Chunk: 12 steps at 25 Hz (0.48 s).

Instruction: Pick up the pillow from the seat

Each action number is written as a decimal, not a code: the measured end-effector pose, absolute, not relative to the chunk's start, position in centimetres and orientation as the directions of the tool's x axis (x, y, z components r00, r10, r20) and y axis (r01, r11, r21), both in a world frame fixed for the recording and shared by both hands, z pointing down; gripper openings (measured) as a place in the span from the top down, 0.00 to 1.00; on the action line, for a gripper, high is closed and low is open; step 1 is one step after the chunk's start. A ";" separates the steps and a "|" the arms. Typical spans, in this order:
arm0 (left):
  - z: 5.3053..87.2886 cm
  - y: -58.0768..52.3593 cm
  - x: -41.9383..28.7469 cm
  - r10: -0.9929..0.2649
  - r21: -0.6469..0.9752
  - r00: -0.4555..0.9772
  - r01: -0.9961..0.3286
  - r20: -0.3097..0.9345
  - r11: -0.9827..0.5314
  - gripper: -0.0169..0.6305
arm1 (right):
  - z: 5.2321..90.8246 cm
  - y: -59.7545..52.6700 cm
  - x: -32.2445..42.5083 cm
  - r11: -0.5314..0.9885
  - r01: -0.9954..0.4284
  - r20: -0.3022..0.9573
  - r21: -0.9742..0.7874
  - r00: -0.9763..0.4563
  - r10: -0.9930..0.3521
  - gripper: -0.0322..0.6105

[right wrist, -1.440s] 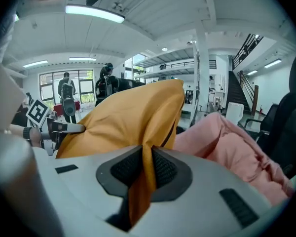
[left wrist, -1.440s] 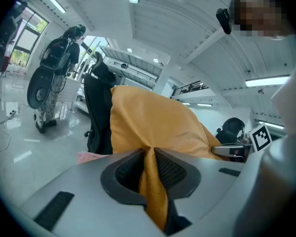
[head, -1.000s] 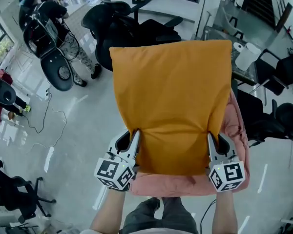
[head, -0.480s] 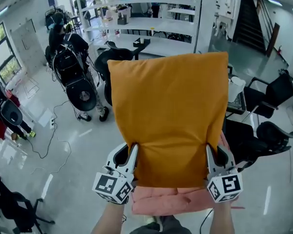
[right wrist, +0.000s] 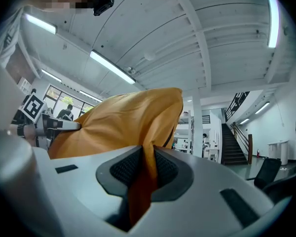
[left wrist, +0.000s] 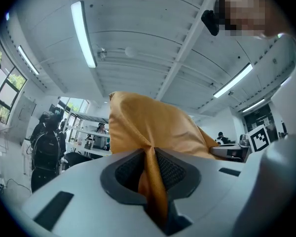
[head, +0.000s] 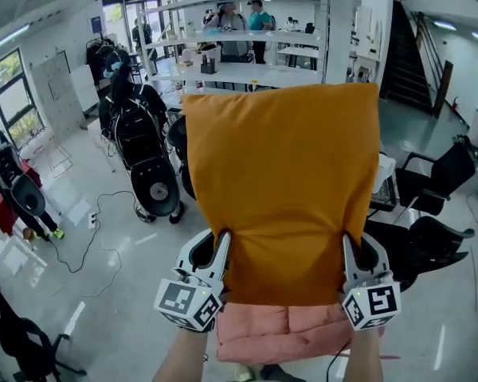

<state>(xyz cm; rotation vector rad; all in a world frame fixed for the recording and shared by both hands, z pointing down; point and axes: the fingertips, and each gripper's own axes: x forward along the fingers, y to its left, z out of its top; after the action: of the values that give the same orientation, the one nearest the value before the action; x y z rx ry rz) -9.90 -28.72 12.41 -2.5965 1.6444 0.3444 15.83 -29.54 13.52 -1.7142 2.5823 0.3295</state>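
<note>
Pillow [head: 283, 189] is held up above the pink seat [head: 279, 334], with left claw [head: 221, 245] and right claw [head: 347, 245] each pinched narrow on a lower corner, likely so it lifts level.

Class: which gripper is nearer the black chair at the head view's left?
Left. The left gripper clamps the orange pillow at its edge on the side of the black chair; the right gripper clamps the opposite edge, farther away.
</note>
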 end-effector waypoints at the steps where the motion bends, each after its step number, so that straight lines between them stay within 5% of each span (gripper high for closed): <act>1: 11.9 -28.7 -9.9 -0.887 0.074 0.406 -0.899 -0.221 -0.431 0.86 | 13.1 -29.5 15.9 0.367 -0.917 -0.144 0.157 -0.388 -0.910 0.86; 12: 8.7 -28.6 -9.4 -0.884 0.064 0.379 -0.910 -0.275 -0.410 0.86 | 9.8 -29.4 16.4 0.340 -0.924 -0.194 0.174 -0.371 -0.908 0.86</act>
<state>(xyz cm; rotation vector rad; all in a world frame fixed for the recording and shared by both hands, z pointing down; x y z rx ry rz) -9.42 -28.63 8.75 -2.5261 1.6483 0.4091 16.44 -29.35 9.82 -1.7255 2.5198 0.3929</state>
